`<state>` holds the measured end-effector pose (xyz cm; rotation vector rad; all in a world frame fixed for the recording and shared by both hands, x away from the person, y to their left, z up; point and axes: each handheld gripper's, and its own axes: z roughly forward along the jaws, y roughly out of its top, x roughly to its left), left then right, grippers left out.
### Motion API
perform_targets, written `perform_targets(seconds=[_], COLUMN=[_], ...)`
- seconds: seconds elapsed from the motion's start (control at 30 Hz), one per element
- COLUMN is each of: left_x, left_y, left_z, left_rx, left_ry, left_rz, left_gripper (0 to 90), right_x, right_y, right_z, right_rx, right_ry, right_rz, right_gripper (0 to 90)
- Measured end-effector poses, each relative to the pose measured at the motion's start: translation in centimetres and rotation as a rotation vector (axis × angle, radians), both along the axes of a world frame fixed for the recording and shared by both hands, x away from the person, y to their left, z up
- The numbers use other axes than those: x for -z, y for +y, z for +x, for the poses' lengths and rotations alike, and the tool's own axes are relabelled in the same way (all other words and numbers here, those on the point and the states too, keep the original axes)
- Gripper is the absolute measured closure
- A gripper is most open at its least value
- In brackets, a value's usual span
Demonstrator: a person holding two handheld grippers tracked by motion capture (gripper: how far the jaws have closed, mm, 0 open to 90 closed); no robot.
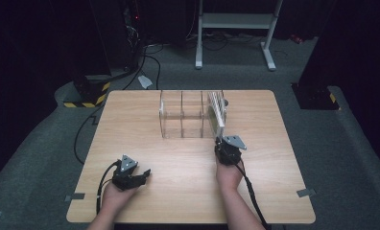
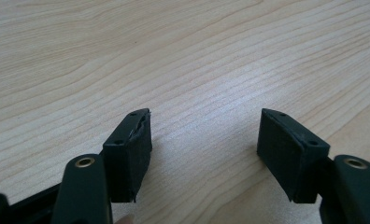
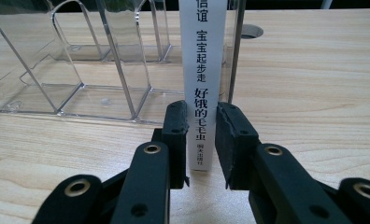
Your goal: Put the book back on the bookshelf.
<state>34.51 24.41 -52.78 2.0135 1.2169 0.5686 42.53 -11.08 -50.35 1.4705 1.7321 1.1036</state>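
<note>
Two black pads of the right gripper [image 3: 202, 140] clench the white spine of a thin book [image 3: 202, 70] standing in the clear rack's [image 3: 80, 70] end slot; stiff, light, best pinched low. Left gripper [image 2: 204, 140] rests released on the table [image 2: 174, 46].

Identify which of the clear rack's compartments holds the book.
The rightmost compartment of the clear rack, nearest the right gripper; its fingers clamp the white book. The others stand empty.

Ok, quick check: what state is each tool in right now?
Left tool: open, nothing between its pads, low over the bare table.
Right tool: closed on the white book spine at the clear rack.
</note>
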Motion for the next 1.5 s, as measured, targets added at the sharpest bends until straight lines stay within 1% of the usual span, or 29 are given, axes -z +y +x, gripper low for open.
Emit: perform_targets(seconds=[0.13, 0.23, 0.3, 0.4, 0.5, 0.6, 0.63, 0.67, 0.83, 0.9, 1.0, 1.07, 1.17, 1.2, 1.27, 1.33, 1.47, 1.5], left_x=[0.0, 0.0, 0.0, 0.0, 0.0, 0.0, 0.0, 0.0, 0.0, 0.0, 0.0, 0.0, 0.0, 0.0, 0.0, 0.0, 0.0, 0.0], left_y=[0.0, 0.0, 0.0, 0.0, 0.0, 0.0, 0.0, 0.0, -0.1, -0.1, -0.1, -0.2, -0.2, -0.2, -0.2, -0.2, -0.2, -0.2], left_z=[0.0, 0.0, 0.0, 0.0, 0.0, 0.0, 0.0, 0.0, -0.1, -0.1, -0.1, -0.1, -0.1, -0.1, -0.1, -0.1, -0.1, -0.1], left_rx=[0.000, 0.001, 0.001, 0.001, 0.001, 0.001, 0.001, 0.001, 0.001, 0.000, 0.002, 0.002, 0.000, -0.001, -0.001, -0.002, -0.005, -0.006], left_ry=[0.000, 0.000, 0.000, 0.000, 0.000, 0.000, 0.001, 0.001, 0.003, 0.003, 0.003, 0.003, 0.003, 0.003, 0.004, 0.004, 0.004, 0.004], left_rz=[0.000, 0.000, 0.000, 0.000, 0.000, 0.000, 0.000, -0.001, -0.005, -0.004, -0.002, 0.000, -0.001, -0.001, -0.002, -0.002, -0.002, -0.001], left_gripper=[35.4, 35.3, 35.3, 35.4, 35.4, 35.4, 35.2, 35.2, 34.4, 34.2, 34.0, 33.6, 33.5, 33.4, 33.4, 33.4, 32.8, 32.6], right_x=[0.0, -0.2, -0.4, -0.7, -1.0, -1.4, -1.5, -1.6, -1.8, -1.7, -1.4, -1.1, -0.7, -0.5, -0.1, 0.2, 1.2, 1.4], right_y=[0.0, 0.0, -0.1, -0.2, -0.4, -0.7, -0.8, -1.0, -2.1, -2.8, -4.3, -5.4, -7.0, -7.9, -9.3, -10.7, -13.0, -13.3], right_z=[0.0, 0.0, -0.1, -0.3, -0.5, -0.9, -1.1, -1.3, -2.4, -2.9, -3.6, -4.1, -4.9, -5.2, -5.7, -6.2, -7.2, -7.4], right_rx=[0.002, 0.000, -0.008, -0.014, -0.026, -0.056, -0.066, -0.082, -0.132, -0.143, -0.154, -0.150, -0.126, -0.121, -0.106, -0.090, -0.070, -0.065], right_ry=[-0.001, -0.011, -0.025, -0.028, -0.031, -0.033, -0.032, -0.036, -0.032, -0.022, -0.003, 0.017, 0.031, 0.046, 0.065, 0.097, 0.157, 0.172], right_rz=[0.003, 0.000, 0.002, 0.003, 0.008, 0.014, 0.008, 0.014, 0.000, -0.024, -0.039, -0.039, -0.083, -0.094, -0.088, -0.098, -0.126, -0.129], right_gripper=[73.6, 72.8, 69.4, 63.6, 53.9, 46.8, 44.2, 42.4, 36.2, 33.5, 31.0, 28.5, 26.3, 26.0, 24.7, 23.2, 20.4, 20.2])
